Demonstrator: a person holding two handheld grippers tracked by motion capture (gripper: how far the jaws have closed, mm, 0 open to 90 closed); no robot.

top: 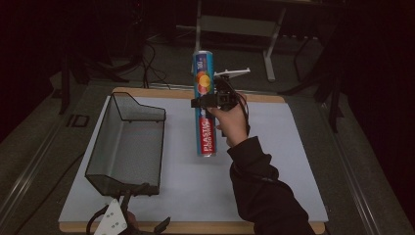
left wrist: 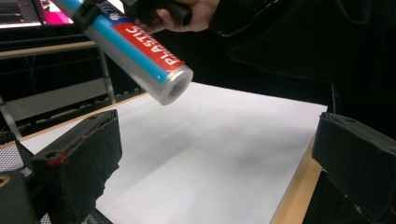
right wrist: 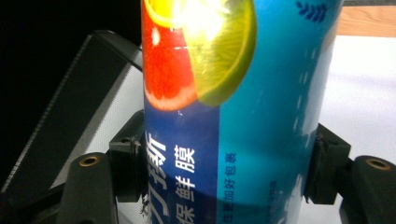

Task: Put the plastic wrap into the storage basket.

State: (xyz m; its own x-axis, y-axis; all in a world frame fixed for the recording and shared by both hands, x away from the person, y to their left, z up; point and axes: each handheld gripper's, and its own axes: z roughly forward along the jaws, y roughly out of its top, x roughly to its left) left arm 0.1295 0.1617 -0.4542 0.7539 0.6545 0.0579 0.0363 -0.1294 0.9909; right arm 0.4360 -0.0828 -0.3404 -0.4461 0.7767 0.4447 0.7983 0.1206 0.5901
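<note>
Blue-and-red cylindrical roll of plastic food wrap [top: 204,105] — your right gripper [top: 211,101] clamps its middle, lifted above the white board [top: 274,147]. Your left gripper [left wrist: 215,158] stands apart — beside the black mesh basket [top: 128,142].

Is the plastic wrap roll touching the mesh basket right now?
Apart. In the high view the plastic wrap roll is held up by the right hand-held gripper, with white board between it and the mesh basket.
</note>
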